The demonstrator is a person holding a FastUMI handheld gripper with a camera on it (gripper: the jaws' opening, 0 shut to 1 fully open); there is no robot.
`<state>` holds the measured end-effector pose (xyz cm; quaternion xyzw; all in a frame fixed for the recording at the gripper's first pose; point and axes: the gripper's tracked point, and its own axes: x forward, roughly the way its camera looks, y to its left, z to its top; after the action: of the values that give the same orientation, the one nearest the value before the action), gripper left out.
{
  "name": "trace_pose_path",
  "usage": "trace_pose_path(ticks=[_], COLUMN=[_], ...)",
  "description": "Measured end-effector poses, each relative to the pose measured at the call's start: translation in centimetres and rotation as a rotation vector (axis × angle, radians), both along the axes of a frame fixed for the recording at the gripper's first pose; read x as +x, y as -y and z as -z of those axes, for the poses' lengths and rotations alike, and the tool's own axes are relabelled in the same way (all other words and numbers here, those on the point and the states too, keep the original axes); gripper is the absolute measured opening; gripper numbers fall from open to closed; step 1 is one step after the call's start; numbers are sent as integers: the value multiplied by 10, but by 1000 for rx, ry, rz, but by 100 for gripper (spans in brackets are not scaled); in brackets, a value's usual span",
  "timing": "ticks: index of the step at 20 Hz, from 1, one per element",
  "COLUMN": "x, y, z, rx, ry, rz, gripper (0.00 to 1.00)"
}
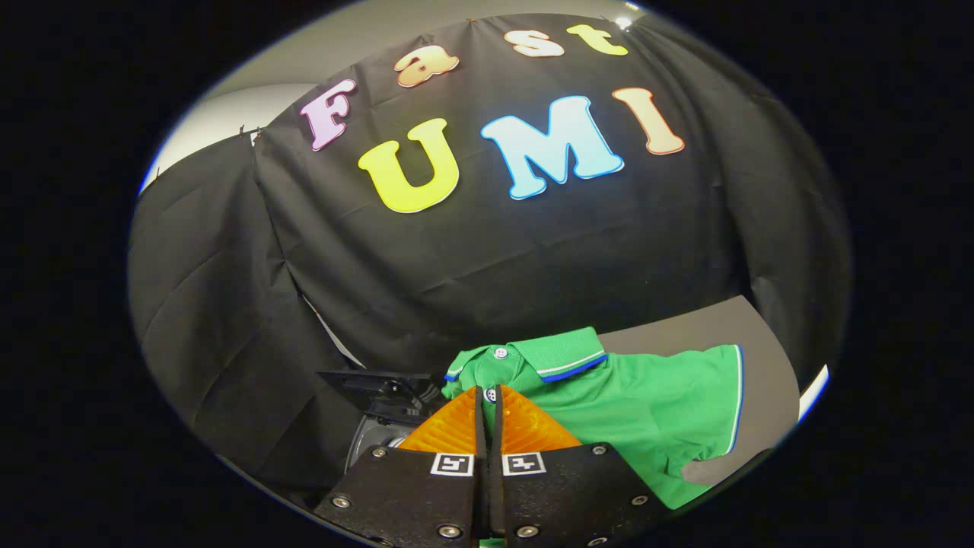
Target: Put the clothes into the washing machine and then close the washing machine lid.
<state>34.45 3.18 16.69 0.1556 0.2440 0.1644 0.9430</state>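
Observation:
A green polo shirt (647,411) with blue and white trim on its collar and sleeve lies spread over the grey tabletop (685,331), just ahead and to the right of my fingers. My gripper (487,394) is shut, its fingertips pressed together on the shirt's buttoned placket below the collar. A sliver of green cloth shows in the slit between the fingers. To the left of the fingers stands the washing machine (373,445), with part of its round opening showing. Its dark lid (380,388) stands raised behind the opening. The fingers hide most of the drum.
The black cloth wall hangs close behind the table and the washing machine. The grey tabletop runs on to the right past the shirt's sleeve, up to its edge (810,392).

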Motion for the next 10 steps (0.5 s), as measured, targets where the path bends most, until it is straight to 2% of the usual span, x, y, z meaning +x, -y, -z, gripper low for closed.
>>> trace_pose_path(ticks=[10], x=[-15], y=[-85], z=[-17], rx=[23], ry=[29], rz=[-101], gripper=[0])
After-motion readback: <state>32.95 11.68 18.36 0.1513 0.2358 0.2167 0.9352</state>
